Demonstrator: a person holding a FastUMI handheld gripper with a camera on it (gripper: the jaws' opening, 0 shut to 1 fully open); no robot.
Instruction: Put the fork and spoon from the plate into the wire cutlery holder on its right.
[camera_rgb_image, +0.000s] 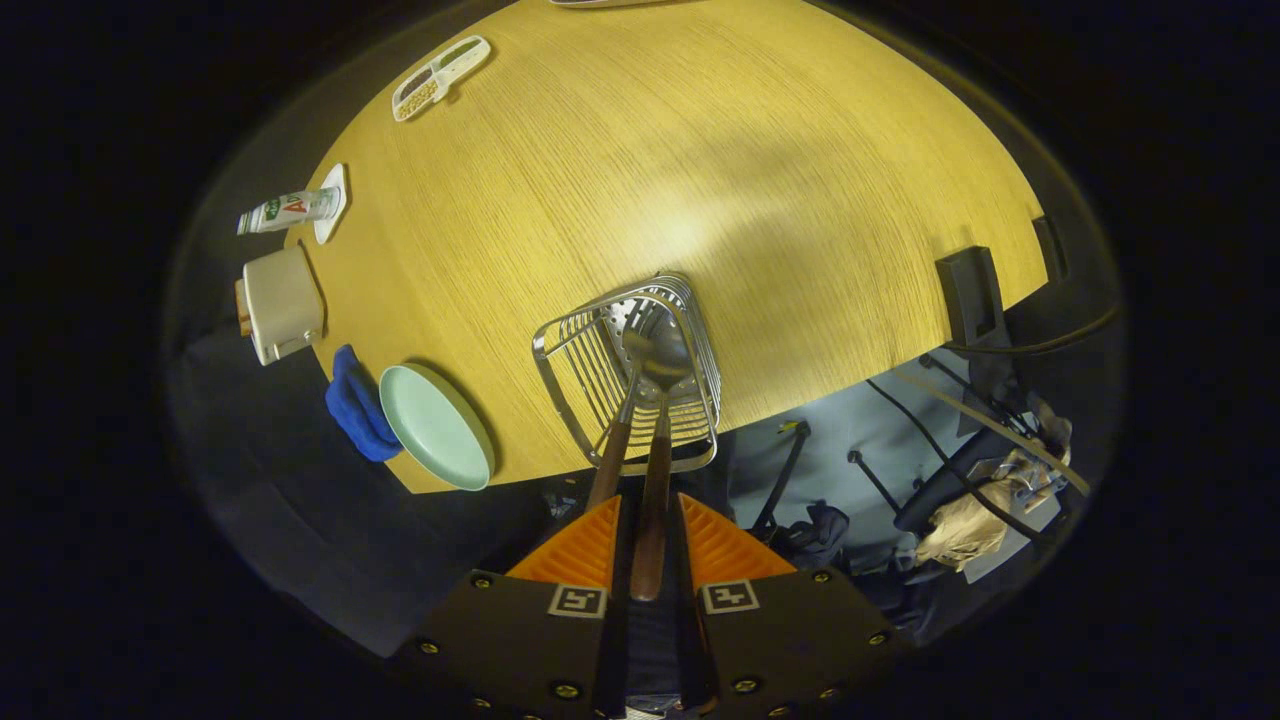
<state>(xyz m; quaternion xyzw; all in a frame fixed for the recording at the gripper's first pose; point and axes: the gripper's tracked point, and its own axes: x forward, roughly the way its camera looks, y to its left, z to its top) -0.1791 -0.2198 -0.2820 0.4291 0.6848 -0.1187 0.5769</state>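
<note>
I look down on a wire cutlery holder (570, 385) standing near the edge of a wooden table (700, 180). My gripper (650, 500) is above it, shut on the wooden handle of the spoon (664, 372), whose bowl is inside the holder. The fork (612, 450) leans in the holder just left of the spoon, with its head inside and its wooden handle sticking out toward my left finger. To the left of the holder lies the pale green plate (437, 425), with nothing on it.
A blue cloth (355, 405) lies by the plate at the table's edge. Farther along that edge are a white box-like appliance (282, 305), a bottle (290, 210) lying on a coaster, and a compartment tray (440, 75). A black clamp (968, 295) grips the right edge, with cables below.
</note>
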